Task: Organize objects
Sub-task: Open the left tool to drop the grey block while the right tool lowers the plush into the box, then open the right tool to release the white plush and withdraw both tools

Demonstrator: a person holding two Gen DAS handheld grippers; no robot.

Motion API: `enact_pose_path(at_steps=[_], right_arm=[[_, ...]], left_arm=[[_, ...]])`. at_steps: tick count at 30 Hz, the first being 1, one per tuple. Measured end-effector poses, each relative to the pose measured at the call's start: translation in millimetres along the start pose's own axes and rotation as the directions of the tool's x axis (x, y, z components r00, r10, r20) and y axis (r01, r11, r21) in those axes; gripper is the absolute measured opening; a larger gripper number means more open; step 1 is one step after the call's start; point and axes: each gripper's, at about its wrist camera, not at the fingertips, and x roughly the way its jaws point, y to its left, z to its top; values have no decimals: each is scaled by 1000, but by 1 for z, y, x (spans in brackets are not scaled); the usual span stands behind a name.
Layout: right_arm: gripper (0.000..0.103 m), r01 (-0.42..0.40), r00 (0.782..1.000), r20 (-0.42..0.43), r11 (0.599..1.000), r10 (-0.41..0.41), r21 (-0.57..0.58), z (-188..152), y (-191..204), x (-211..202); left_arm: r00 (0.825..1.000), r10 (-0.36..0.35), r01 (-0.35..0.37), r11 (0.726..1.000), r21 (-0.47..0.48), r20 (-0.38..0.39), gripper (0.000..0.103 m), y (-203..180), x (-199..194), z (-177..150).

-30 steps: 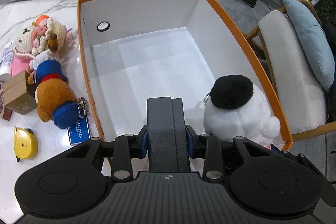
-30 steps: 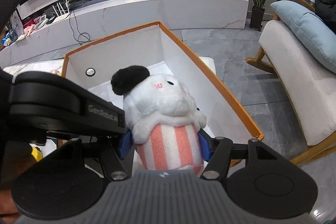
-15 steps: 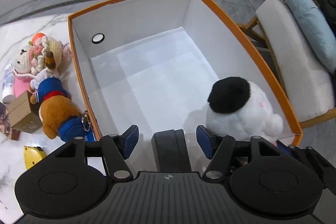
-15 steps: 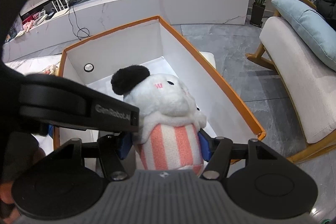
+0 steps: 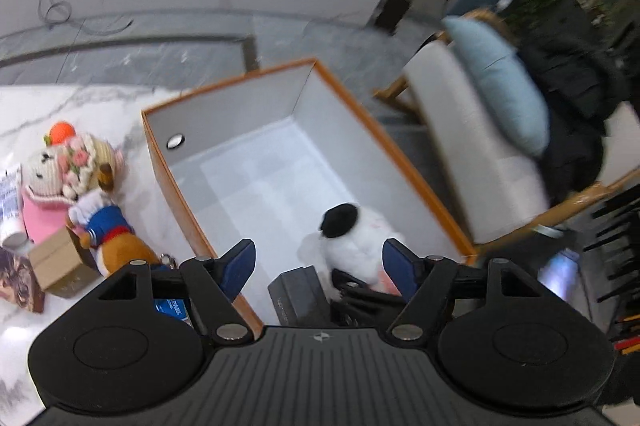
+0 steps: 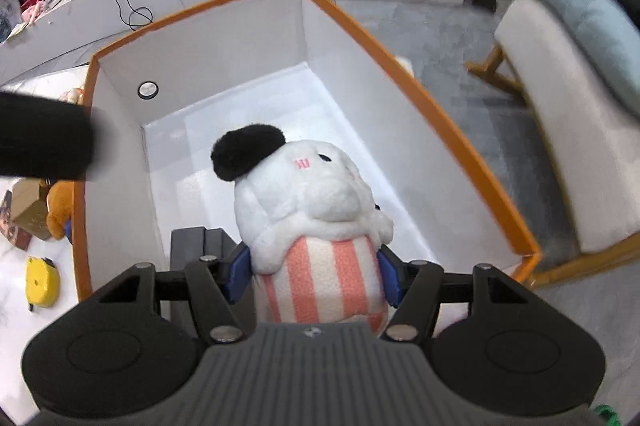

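A white storage box with an orange rim (image 5: 384, 142) (image 6: 404, 66) stands on the marble table. My right gripper (image 6: 314, 266) is shut on a white plush toy (image 6: 308, 202) with a black ear and pink-striped body, inside the box near its front; the toy also shows in the left wrist view (image 5: 356, 230). A dark grey box (image 5: 298, 296) (image 6: 198, 246) lies inside the box by the front wall. My left gripper (image 5: 318, 268) is open and empty, raised above it.
Left of the box lie a brown bear plush (image 5: 116, 238), a crocheted doll (image 5: 68, 166), a cardboard box (image 5: 56, 262) and a yellow tape measure (image 6: 42, 280). An armchair with a blue cushion (image 5: 496, 86) stands to the right.
My left gripper opened, let go of the dark grey box into the storage box, and lifted up and back. My right gripper lowered the plush deeper into the box.
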Motion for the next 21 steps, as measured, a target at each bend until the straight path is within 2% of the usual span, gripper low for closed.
enact_pose_path(at_steps=[3,8,14,15,17,21], right_arm=[[65,3,999,-33,1000,-2,27,4,3,3],[66,1,997,-82,999,3,46,6,8,5],[70,11,991,-133,997,-1,75,5,11,8],[71,4,991,-134,997,8,83,4,11,7],[81,-2,993,-117,997,11,81,4,12,4],[81,13,994,-111,997,-5,75,3,15,0]], left_arm=[[999,-43,43,999,13,28,83,11,-19,-4],[997,-43,45,999,-27,68,83,32,-36,-7],[996,-58,62,996,-57,72,84,51,-40,-10],[996,-62,66,996,-61,71,83,54,-41,-10],[995,-68,72,995,-62,72,83,57,-42,-12],[994,-69,74,996,-53,83,83,63,-49,-15]])
